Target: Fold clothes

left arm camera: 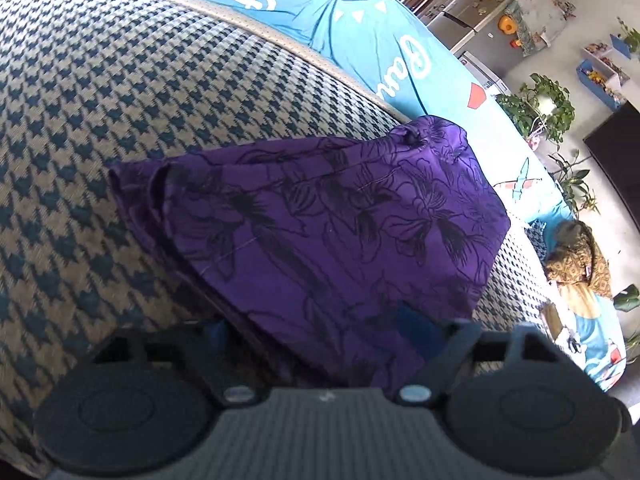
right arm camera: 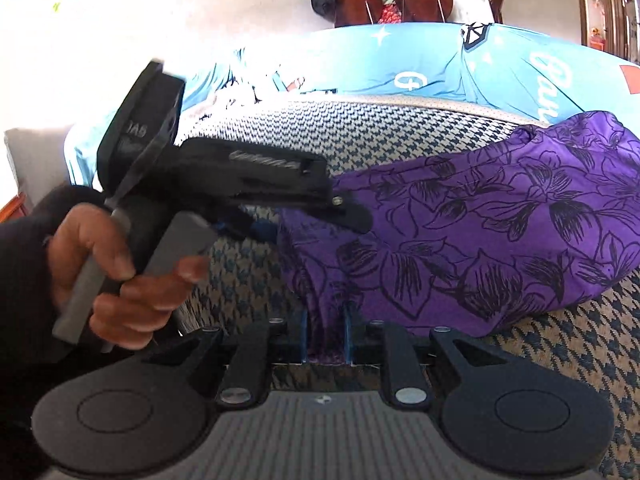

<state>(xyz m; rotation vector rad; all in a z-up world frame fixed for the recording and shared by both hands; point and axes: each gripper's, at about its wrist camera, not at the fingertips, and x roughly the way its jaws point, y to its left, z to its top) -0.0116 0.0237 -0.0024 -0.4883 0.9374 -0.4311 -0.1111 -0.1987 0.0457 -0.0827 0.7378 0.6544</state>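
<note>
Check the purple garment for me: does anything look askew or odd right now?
Nothing looks damaged. The purple garment lies bunched and puffed on the houndstooth cover, not flat. Both grippers pinch its near edge: the right gripper and the left gripper, so the edge is gathered between them.

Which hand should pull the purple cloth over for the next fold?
Probably the right. The right gripper pinches a gathered edge of the purple garment squarely between its fingers. The left gripper also grips the cloth, but from the side, with fabric draped over its fingers.
</note>
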